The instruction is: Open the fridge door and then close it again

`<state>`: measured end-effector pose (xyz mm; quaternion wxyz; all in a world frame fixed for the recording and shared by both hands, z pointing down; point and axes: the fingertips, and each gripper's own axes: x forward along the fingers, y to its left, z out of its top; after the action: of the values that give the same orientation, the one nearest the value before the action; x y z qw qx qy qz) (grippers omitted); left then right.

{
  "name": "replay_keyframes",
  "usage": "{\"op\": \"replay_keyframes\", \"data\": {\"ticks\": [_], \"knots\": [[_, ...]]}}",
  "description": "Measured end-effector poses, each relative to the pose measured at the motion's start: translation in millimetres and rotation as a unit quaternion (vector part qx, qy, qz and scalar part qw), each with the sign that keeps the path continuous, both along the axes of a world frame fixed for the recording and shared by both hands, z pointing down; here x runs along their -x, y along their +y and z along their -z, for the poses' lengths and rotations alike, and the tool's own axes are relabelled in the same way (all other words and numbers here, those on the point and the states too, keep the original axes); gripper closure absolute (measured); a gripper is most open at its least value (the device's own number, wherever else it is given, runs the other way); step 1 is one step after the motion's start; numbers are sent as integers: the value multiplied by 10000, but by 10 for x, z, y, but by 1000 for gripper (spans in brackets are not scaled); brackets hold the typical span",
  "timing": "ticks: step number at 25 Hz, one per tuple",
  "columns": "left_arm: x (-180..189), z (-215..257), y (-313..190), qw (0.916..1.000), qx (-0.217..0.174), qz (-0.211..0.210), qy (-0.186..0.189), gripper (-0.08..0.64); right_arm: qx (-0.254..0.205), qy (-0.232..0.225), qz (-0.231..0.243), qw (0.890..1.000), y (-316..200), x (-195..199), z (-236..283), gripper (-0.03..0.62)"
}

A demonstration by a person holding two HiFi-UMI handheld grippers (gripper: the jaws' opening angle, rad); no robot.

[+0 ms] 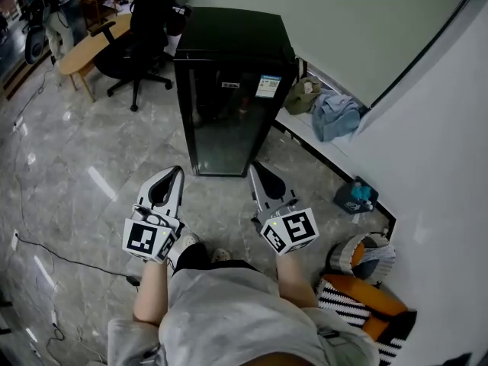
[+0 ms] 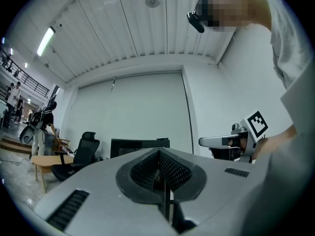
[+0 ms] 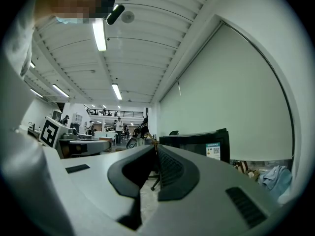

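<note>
A small black fridge (image 1: 229, 90) stands on the tiled floor ahead of me, its dark glass door (image 1: 225, 124) closed, with a sticker near the door's top right corner. My left gripper (image 1: 177, 171) and right gripper (image 1: 254, 166) are held level side by side, a short way in front of the door and touching nothing. Both are shut and empty. In the left gripper view the left gripper (image 2: 160, 151) points at the fridge (image 2: 140, 144), with the right gripper (image 2: 231, 141) beside it. In the right gripper view the right gripper (image 3: 156, 149) points left of the fridge (image 3: 199, 144).
A black office chair (image 1: 141, 29) and a wooden table (image 1: 88, 44) stand left of the fridge. Clothes (image 1: 335, 113) lie on a low ledge by the wall at right. A blue box (image 1: 354, 195), a basket (image 1: 366, 256) and a striped bag (image 1: 366, 311) sit near my right side. A cable (image 1: 53, 254) runs across the floor.
</note>
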<state>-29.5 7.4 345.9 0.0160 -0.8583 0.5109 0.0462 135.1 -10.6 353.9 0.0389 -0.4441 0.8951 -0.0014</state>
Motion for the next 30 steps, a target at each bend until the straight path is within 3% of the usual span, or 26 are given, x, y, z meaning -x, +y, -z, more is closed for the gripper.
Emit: {"op": "replay_keyframes", "data": {"ticks": [11, 30], "knots": [[47, -70, -653, 9997, 134, -222, -15, 546, 124, -47, -127, 9998, -627, 105, -20, 566], [616, -349, -2106, 9970, 467, -613, -102, 545, 356, -10, -413, 9985, -2005, 743, -209, 566]]}}
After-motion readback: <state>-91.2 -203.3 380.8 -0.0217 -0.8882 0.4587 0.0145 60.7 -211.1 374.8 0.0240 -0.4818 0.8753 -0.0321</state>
